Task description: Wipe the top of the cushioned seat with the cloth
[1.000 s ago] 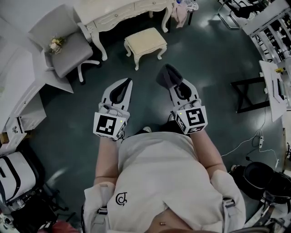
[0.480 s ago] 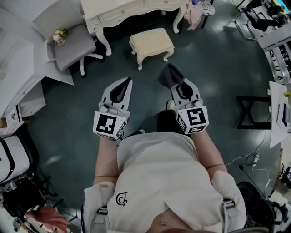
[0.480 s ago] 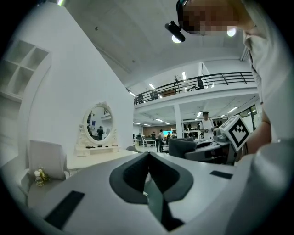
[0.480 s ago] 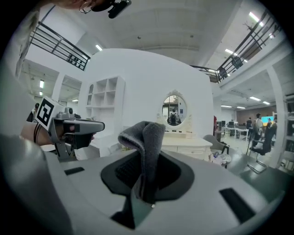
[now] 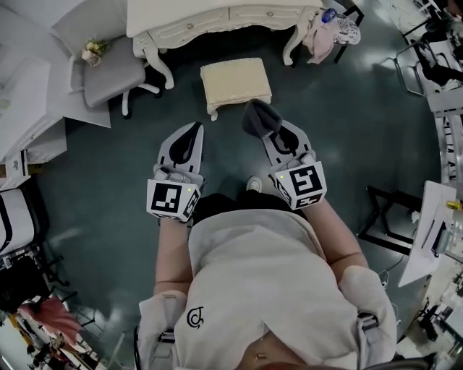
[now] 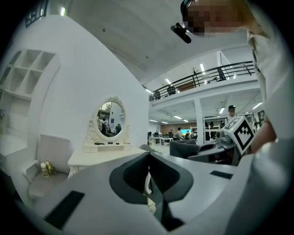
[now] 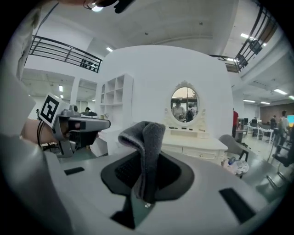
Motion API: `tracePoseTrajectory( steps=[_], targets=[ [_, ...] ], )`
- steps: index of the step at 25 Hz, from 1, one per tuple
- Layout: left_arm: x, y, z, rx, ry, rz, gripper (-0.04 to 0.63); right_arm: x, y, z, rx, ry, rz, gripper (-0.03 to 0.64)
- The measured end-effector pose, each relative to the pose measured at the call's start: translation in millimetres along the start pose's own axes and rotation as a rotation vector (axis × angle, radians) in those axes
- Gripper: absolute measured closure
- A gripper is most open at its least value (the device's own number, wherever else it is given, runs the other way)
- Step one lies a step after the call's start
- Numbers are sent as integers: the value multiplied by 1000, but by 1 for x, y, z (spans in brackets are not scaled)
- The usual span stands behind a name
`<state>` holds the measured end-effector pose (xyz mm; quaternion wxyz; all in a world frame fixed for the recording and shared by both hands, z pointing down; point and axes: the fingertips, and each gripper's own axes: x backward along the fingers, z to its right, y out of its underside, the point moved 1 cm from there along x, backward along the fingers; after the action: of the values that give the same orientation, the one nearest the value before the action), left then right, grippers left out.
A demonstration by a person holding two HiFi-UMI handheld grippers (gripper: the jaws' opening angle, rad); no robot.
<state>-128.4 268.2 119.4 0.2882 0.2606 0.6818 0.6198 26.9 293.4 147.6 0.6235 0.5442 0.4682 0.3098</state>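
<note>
Head view: desk (image 5: 217,18) cut off by top edge, rear part out of frame. Seat (image 5: 236,81) legs mostly hid under its cushion. Cloth (image 5: 258,115) lower end buried betw. right gripper (image 5: 265,128) fingers (image 5: 286,137). Small bunch (image 5: 92,50) on chair (image 5: 112,76), poss. flowers, too small to tell. Left gripper view: mirror (image 6: 110,120) reflections too tiny to read; chair's left side cut by the lens rim.

We see the cushioned seat (image 5: 236,81) at 12 o'clock in the head view. It is a small cream stool with a flat, square top, and it stands upright. The cloth (image 5: 259,118) is dark grey, fuzzy and folded. It sticks up, pinched in the right gripper (image 5: 269,132), at 5 o'clock from the seat and near its corner.
</note>
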Motion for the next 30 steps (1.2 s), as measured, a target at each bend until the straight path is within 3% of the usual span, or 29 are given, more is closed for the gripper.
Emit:
tracePoseTrajectory(
  steps=[5, 10, 24, 30],
  targets=[
    [-47, 12, 2, 9, -38, -50, 581, -33, 18, 43, -19, -53, -43, 540],
    [-88, 31, -30, 31, -63, -89, 581, -88, 37, 69, -28, -85, -103, 540],
    [-217, 82, -193, 80, -39, -133, 581, -307, 77, 109, -36, -145, -269, 540],
    [-253, 106, -242, 99, -77, -143, 581, -375, 114, 119, -25, -157, -355, 540]
  ],
)
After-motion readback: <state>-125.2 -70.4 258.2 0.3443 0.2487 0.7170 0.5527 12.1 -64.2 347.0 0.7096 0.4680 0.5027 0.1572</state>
